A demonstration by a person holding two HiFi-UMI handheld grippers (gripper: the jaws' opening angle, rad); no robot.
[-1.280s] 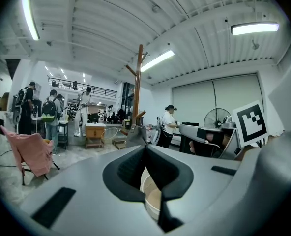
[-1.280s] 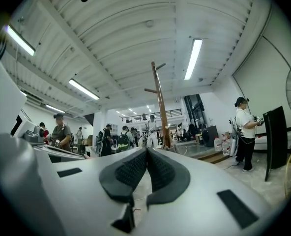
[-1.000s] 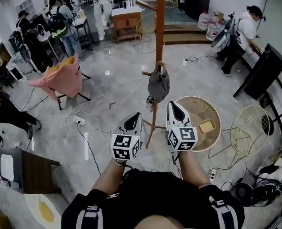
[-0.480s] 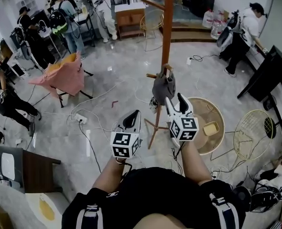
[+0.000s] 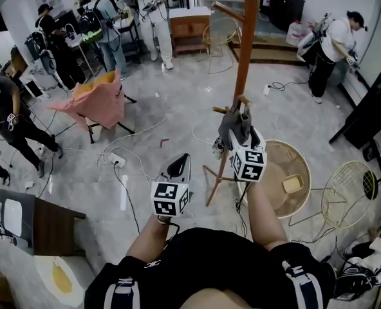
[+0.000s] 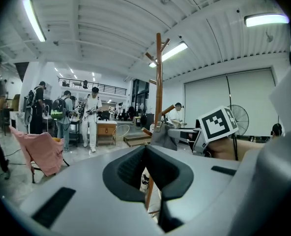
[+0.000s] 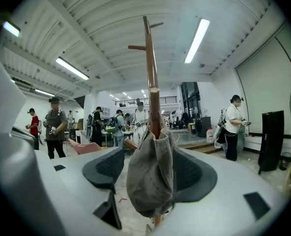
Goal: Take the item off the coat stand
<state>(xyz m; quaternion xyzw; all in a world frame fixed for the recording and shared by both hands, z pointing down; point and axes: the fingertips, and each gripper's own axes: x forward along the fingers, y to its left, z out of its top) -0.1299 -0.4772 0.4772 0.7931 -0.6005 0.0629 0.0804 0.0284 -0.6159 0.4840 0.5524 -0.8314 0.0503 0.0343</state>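
Note:
A tall wooden coat stand [image 5: 245, 50] rises from the marble floor, and a grey cap [image 5: 232, 124] hangs on one of its low pegs. My right gripper [image 5: 241, 134] is raised to the cap; its jaws are opening and stand on either side of it. In the right gripper view the cap [image 7: 153, 176] hangs between the dark pads [image 7: 103, 168], with a gap showing on the left side. My left gripper [image 5: 181, 162] is held lower and to the left, jaws together, holding nothing. From the left gripper view the stand [image 6: 159, 82] is ahead.
A round wicker table [image 5: 293, 163] with a yellow object [image 5: 292, 184] stands just right of the stand's base. A wire chair [image 5: 348, 195] is further right. A pink-draped chair [image 5: 97, 98] is to the left. Cables and a power strip [image 5: 118, 159] lie on the floor. Several people stand behind.
My right gripper rose and moved forward to the cap, and its jaws went from shut to wide around it. The left gripper stayed where it was.

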